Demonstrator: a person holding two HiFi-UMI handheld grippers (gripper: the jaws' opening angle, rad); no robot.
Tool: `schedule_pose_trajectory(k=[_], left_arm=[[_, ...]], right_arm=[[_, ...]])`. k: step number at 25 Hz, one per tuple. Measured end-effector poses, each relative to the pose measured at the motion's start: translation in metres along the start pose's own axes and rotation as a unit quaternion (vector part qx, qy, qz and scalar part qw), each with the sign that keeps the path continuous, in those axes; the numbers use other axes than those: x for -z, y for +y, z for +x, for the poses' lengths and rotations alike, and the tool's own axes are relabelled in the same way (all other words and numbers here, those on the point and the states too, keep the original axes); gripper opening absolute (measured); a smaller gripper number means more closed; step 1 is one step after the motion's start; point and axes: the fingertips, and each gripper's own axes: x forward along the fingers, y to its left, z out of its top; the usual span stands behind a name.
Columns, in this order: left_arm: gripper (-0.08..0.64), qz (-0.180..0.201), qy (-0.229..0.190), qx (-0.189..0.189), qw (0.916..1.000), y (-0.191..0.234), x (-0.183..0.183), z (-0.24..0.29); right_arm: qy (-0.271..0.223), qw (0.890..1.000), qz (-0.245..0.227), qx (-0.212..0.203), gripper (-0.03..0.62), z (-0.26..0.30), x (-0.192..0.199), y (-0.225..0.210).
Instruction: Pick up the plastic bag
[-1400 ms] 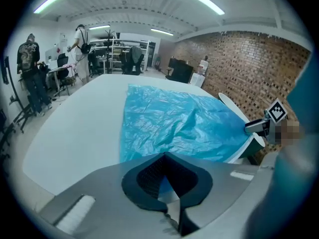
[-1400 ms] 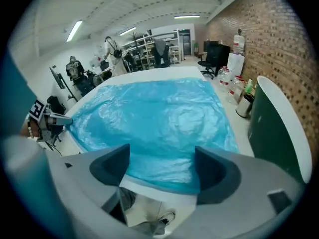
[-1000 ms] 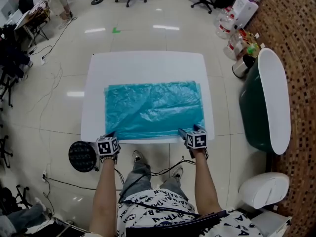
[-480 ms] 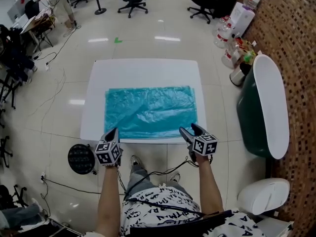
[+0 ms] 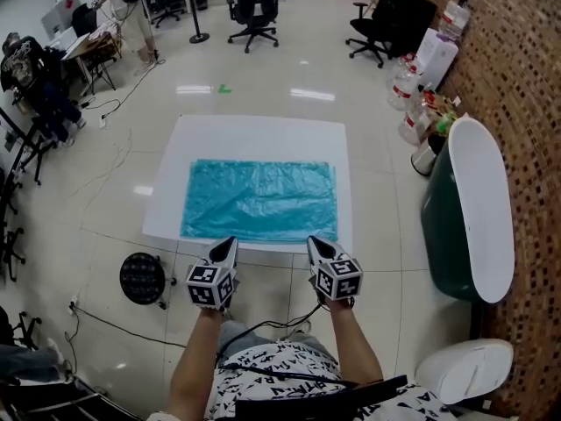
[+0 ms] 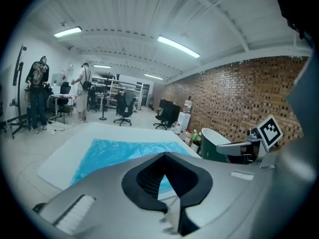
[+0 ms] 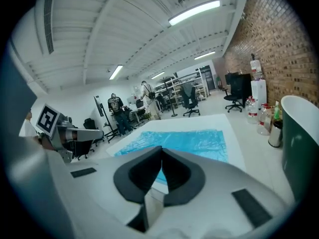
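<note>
Head view has the blue plastic bag [image 5: 259, 200] flat along the white table's [image 5: 263, 134] near edge, untouched by the 2 grippers: left gripper [image 5: 230, 243] pinched together and empty, right gripper [image 5: 313, 242] jaws just closed on nothing.

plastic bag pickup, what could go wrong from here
1. The plastic bag lies flat on the white surface, ungrasped. The left hand-held gripper and the right hand-held gripper are shut and empty, the right having just closed on nothing. Approaching shut would likely only push the film.
2. Lying so flat, its edge may slip under the jaws, or they may pinch one layer only.
</note>
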Motion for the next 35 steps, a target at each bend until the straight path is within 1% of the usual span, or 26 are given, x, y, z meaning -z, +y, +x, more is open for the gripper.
schedule_pose_trajectory(k=[4, 7, 10, 14, 18, 22, 28, 35], left_arm=[[0.0, 0.014, -0.011, 0.017, 0.9997, -0.007, -0.014, -0.009], [0.0, 0.011, -0.019, 0.028, 0.9994, 0.003, -0.025, -0.016], [0.0, 0.001, -0.024, 0.027, 0.9993, 0.018, -0.029, -0.02], [0.0, 0.008, -0.016, 0.03, 0.9994, 0.03, -0.028, -0.024], [0.0, 0.013, -0.008, 0.036, 0.9992, 0.047, -0.025, -0.029], [0.0, 0.01, 0.0, 0.043, 0.999, 0.051, -0.021, -0.029], [0.0, 0.006, 0.006, 0.049, 0.9987, 0.046, -0.028, -0.025], [0.0, 0.002, 0.009, 0.052, 0.9986, 0.049, -0.025, -0.017]], right_arm=[[-0.012, 1.0, -0.012, 0.026, 0.003, -0.012, -0.013, 0.018], [-0.008, 0.998, -0.03, 0.054, 0.002, -0.01, -0.022, 0.032], [-0.007, 0.997, -0.041, 0.071, 0.002, -0.006, -0.034, 0.044], [-0.009, 0.996, -0.035, 0.083, 0.001, -0.003, -0.042, 0.055], [0.001, 0.993, -0.051, 0.105, 0.0, 0.002, -0.044, 0.067], [0.009, 0.993, -0.032, 0.109, 0.0, -0.001, -0.035, 0.069], [0.014, 0.991, -0.034, 0.127, 0.0, -0.01, -0.032, 0.06], [0.021, 0.991, -0.036, 0.125, 0.0, -0.004, -0.027, 0.058]])
